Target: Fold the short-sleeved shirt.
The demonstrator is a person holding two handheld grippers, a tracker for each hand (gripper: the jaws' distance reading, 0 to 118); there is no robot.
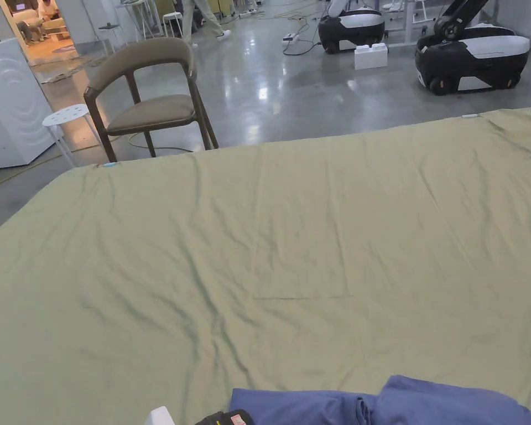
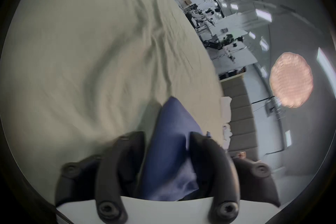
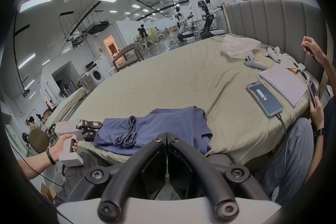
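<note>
A blue short-sleeved shirt lies bunched in several layers at the near edge of the green-sheeted bed. In the right gripper view the shirt has a sleeve or collar band folded over its middle. My left gripper is at the shirt's left end, held in a hand. In the left gripper view its jaws stand partly apart with a thick wad of blue cloth pressed between them. My right gripper hangs just off the bed's near edge, below the shirt, shut with nothing in it.
At the bed's right side lie a phone, a notebook, white controllers and a plastic bag, by a padded headboard. A person sits there holding a phone. A wooden chair stands beyond the far edge.
</note>
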